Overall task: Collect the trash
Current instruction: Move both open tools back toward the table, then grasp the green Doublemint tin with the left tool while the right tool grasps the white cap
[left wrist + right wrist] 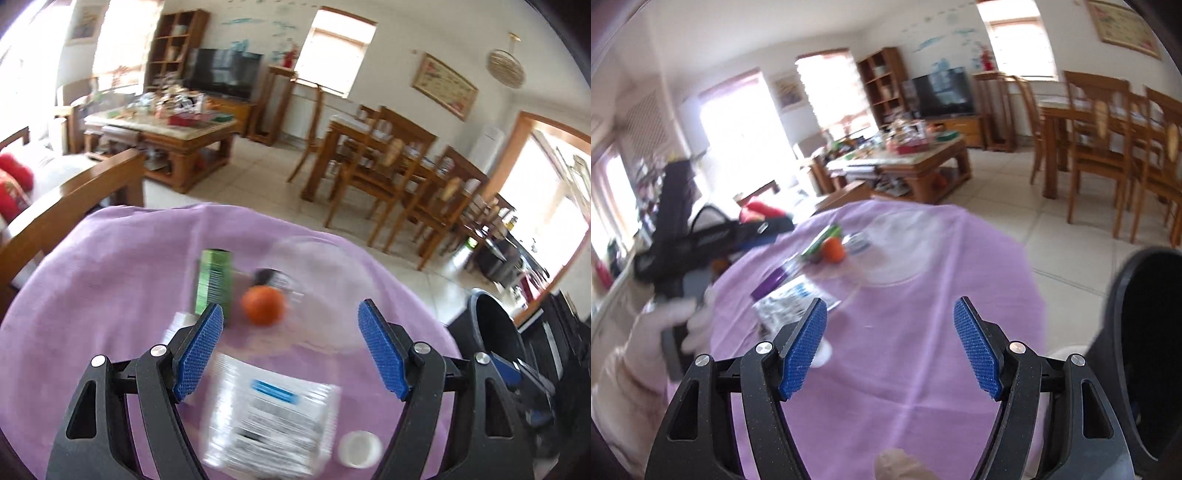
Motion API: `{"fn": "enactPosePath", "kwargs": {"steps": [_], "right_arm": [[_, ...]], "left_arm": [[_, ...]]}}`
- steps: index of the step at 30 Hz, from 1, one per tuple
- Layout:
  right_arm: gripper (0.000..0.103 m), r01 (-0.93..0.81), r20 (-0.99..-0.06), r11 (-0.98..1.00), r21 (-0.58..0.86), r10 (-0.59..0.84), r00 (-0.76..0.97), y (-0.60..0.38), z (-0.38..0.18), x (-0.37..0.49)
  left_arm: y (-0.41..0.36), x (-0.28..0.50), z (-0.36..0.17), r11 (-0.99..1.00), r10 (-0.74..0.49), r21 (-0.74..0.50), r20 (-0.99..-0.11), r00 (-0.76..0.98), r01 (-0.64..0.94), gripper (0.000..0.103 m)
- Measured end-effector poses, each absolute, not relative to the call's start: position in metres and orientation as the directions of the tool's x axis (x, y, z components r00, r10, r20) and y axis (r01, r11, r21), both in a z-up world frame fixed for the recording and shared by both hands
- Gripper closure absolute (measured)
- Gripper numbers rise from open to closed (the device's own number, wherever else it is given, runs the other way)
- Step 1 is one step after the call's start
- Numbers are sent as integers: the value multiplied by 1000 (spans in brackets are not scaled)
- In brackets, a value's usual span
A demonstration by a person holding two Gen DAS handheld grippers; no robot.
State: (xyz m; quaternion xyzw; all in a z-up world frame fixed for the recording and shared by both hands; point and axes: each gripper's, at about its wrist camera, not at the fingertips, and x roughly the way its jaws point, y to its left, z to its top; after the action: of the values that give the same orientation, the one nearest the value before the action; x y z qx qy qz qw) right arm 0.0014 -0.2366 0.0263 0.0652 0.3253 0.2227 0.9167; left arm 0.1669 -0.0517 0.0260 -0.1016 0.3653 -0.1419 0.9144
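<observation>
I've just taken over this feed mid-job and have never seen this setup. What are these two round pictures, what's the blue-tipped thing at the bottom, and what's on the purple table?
There is no robot here. A person carries a hand-held claw in each hand, and each claw has a wide-angle camera looking out along its two blue-padded fingers. One picture comes from the left claw, the other from the right claw. In the right view you can also see the gloved left hand holding its claw.

Both claws are open and hold nothing.

On the purple tablecloth lie a green box, an orange fruit, a dark small item behind it that is too blurred to name, a clear plastic lid or dish, a clear packet with a printed label and a white cap. A dark bin stands beside the table.
</observation>
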Motion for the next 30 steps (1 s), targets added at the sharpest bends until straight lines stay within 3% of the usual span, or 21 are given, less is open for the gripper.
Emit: {"fn": "enactPosePath", "kwargs": {"steps": [8,10,17,20,22,25,30], "right_arm": [[32,-494,-670,859,134,446,594,-149,7,19],[32,-513,-691,849,126,447,569,-143,-2,20],[38,-549,-751,830,98,423,507,-127,-21,32],[43,-551,-771,829,96,412,485,-123,-25,36],[51,-549,-785,831,92,400,473,-120,-29,39],[66,-545,-800,834,87,384,461,-120,-31,42],[67,-540,-806,839,67,365,467,-121,-31,38]], "left_arm": [[-33,231,-16,969,-244,-210,-763,598,128,29],[-36,242,-26,973,-229,-196,-791,567,120,38],[-35,246,-32,986,-168,-137,-816,553,97,47],[-35,242,-32,990,-138,-100,-814,565,98,57],[-37,241,-31,993,-117,-80,-815,568,90,71],[-24,243,-32,987,-159,-134,-810,565,86,73],[-2,232,-27,965,-247,-250,-769,590,77,73]]}}
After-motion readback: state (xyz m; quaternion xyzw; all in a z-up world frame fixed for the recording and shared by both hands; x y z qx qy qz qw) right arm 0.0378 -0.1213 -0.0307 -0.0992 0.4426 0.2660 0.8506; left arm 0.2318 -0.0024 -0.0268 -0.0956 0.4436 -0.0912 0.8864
